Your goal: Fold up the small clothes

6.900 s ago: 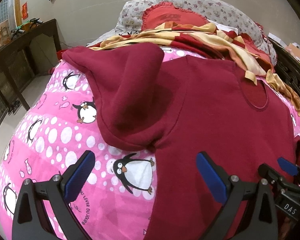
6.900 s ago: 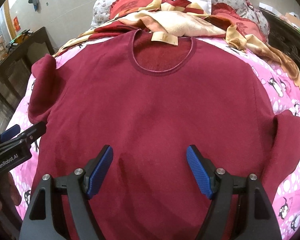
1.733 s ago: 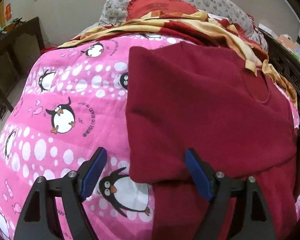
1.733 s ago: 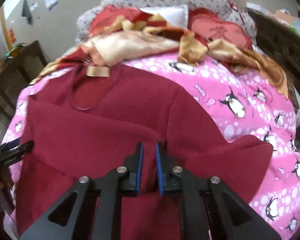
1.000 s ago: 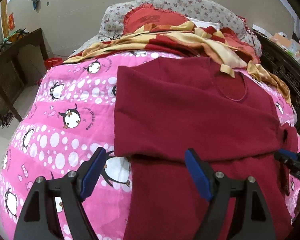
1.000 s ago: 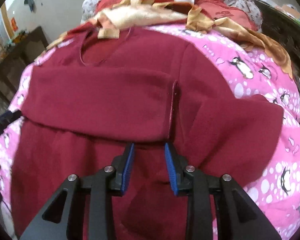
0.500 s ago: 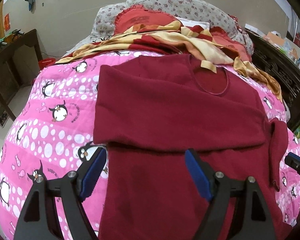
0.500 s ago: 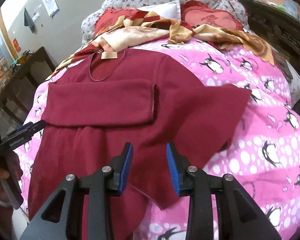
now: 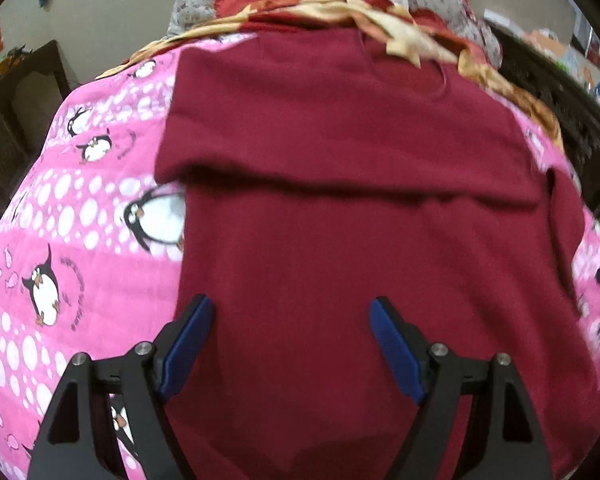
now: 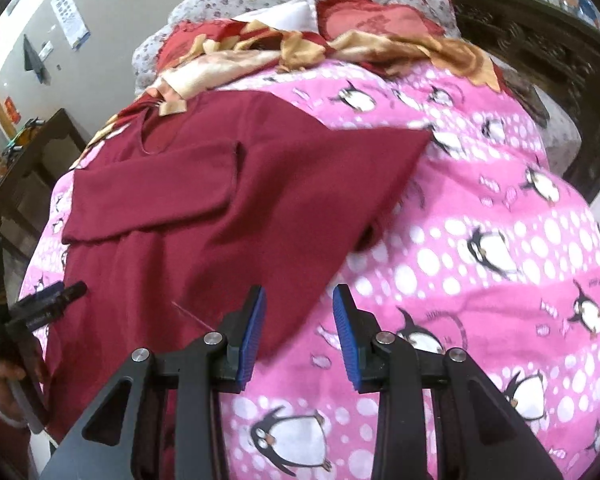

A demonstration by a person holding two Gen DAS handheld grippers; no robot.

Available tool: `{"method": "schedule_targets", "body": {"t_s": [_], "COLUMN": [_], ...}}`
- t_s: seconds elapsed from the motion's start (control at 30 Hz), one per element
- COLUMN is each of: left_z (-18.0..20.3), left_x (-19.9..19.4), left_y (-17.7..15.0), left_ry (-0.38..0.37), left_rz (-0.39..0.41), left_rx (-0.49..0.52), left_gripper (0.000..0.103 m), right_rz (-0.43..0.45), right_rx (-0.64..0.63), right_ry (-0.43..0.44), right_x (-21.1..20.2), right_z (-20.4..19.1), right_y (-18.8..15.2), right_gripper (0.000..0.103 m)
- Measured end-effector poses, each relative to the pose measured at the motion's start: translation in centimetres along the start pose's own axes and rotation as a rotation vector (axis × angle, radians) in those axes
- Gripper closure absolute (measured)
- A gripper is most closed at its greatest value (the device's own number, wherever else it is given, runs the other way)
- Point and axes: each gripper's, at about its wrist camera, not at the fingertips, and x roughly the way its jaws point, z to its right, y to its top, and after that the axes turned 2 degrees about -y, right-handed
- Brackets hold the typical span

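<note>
Both the left tongs (image 9: 290, 344) and right tongs (image 10: 298, 334) hover open and empty above the maroon sweatshirt (image 9: 360, 208), whose one sleeve (image 10: 152, 192) lies folded across its chest on the penguin-print bed (image 10: 480, 248).

Sweater (image 9: 340, 240) on bedspread (image 9: 80, 240), blanket (image 10: 340, 46) behind.

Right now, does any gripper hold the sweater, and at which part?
No. The left gripper and right gripper are both open; the red sweater lies free.

Left gripper (image 9: 290, 336) gapes wide over the maroon sweater (image 9: 360, 220), one sleeve (image 9: 340, 156) folded across its chest.
</note>
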Motion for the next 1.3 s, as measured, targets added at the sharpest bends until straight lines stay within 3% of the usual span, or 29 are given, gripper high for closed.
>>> {"method": "schedule_targets", "body": {"t_s": [0.1,0.23,0.33,0.47,0.67,0.8,0.87,1.07,1.13,1.17,1.2,1.23,1.27,1.3], "left_z": [0.3,-0.3,-0.8,-2.3,-6.2,-8.6,-9.3,-8.2,-7.3,-6.8,-6.2,-5.7,-5.4,-5.2], "left_x": [-0.1,-1.4,-2.9,-5.0,-8.4,-9.6,-9.7,-8.4,-8.2,-8.1,-8.0,-8.0,-8.4,-9.1], "left_y": [-0.4,-0.2,-0.6,-2.3,-5.7,-8.1,-9.2,-11.4,-11.7,-11.6,-11.4,-11.2,-10.9,-10.6], "left_ry": [0.013,-0.024,-0.034,-0.029,-0.053,-0.132,-0.183,-0.201,-0.181,-0.179,-0.193,-0.212,-0.221,-0.238], "left_rz": [0.013,0.017,0.028,0.024,-0.017,-0.075,-0.109,-0.171,-0.143,-0.142,-0.155,-0.177,-0.183,-0.176], "left_rx": [0.011,-0.027,-0.016,-0.003,-0.044,-0.140,-0.198,-0.167,-0.142,-0.116,-0.078,-0.044,-0.013,0.015], "left_gripper": [0.018,0.018,0.018,0.018,0.018,0.018,0.018,0.018,0.018,0.022,0.034,0.074,0.088,0.089], "right_rz": [-0.018,-0.013,-0.017,-0.087,-0.175,-0.147,-0.134,-0.174,-0.192,-0.227,-0.236,-0.213,-0.183,-0.166], "right_rx": [0.045,0.053,0.012,-0.044,-0.107,-0.125,-0.127,-0.219,-0.225,-0.238,-0.256,-0.279,-0.297,-0.307], "right_ry": [0.019,0.055,0.133,0.242,0.322,0.446,0.496,0.477,0.452,0.441,0.449,0.466,0.513,0.557], "right_x": [0.5,-0.1,-1.2,-2.1,-2.7,-4.6,-5.1,-3.0,-1.9,-1.5,-1.8,-2.8,-4.1,-5.5], "right_z": [0.8,0.5,-0.7,-2.2,-3.0,-2.5,-2.3,-4.0,-4.7,-5.2,-5.5,-5.8,-6.0,-6.1], "right_y": [-0.5,-0.5,-0.6,-2.2,-6.0,-7.2,-7.8,-9.5,-9.8,-10.0,-10.0,-9.9,-9.7,-9.4], "right_gripper": [0.044,0.044,0.043,0.039,0.039,0.037,0.028,0.025,0.028,0.047,0.058,0.062,0.065,0.065]}}
